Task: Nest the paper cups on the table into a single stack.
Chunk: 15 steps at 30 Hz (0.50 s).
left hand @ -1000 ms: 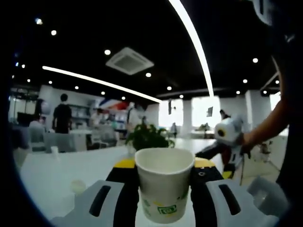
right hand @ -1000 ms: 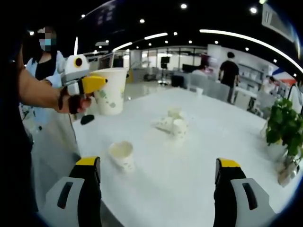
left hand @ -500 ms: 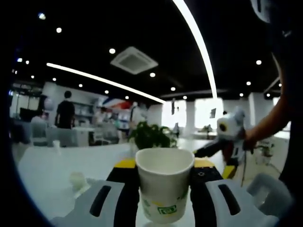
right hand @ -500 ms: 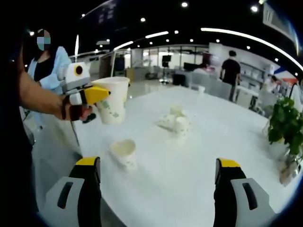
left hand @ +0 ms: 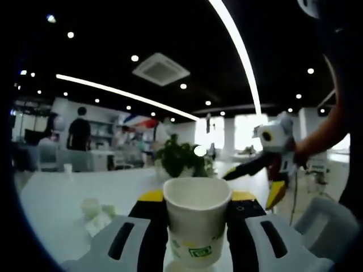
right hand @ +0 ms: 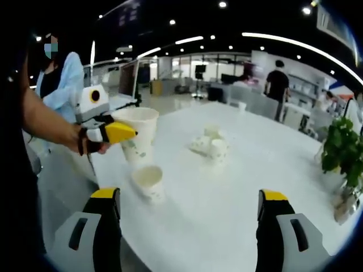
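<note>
White and broad, the table point(right hand: 272, 175) sits in an open office with ceiling strip lights, a potted plant point(right hand: 342, 152) near its far edge and people standing in the background. We carry a paper cup point(left hand: 197, 218) upright in the left gripper point(left hand: 195, 226), its jaws closed against the cup's 2 sides just below the rim, so the mouth faces up and the tapered base hangs free to drop into another cup. In the right gripper view that held cup point(right hand: 138, 140) hangs in the air just above and behind a lone cup point(right hand: 148, 183) standing upright on the table, which we judge to be the receiver: the held cup looks lined up to go down into it. Farther along the table lies a small cluster of cups point(right hand: 209, 145), some of them apparently tipped over; we cannot count them. The right gripper point(right hand: 186, 209) hovers over the near part of the table with its jaws spread wide and nothing between them, likely kept free to steady the lone cup or fetch 1 from the cluster.
</note>
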{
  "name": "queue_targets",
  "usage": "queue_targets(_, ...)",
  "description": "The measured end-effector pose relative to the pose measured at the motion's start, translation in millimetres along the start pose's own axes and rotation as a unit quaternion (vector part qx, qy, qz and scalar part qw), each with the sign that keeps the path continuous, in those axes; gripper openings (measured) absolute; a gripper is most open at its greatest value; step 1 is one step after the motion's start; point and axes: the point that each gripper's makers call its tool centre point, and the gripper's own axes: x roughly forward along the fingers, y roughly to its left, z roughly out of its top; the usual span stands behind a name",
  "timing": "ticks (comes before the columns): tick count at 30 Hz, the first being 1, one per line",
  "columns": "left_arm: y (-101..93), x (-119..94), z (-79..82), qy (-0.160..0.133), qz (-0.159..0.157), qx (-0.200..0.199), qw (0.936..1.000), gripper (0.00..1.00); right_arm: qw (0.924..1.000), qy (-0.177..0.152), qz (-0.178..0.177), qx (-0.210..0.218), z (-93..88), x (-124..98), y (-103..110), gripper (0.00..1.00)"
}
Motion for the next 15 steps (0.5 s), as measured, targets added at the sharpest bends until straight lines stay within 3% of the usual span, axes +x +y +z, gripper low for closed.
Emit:
queue_targets(5,4.6,-0.4,-8.0,-0.002,0.008,0.001,1.0000,0.38,1.0000,0.004,0.002,-0.003,-0.4,-0.4,2.2,1.00)
queue_targets(15,6.8,0.0,-38.5,0.019,0.016,-0.008,0.9996,0.38,0.9999,0.011,0.001,-0.003,-5.7,-3.0,0.7,1.00)
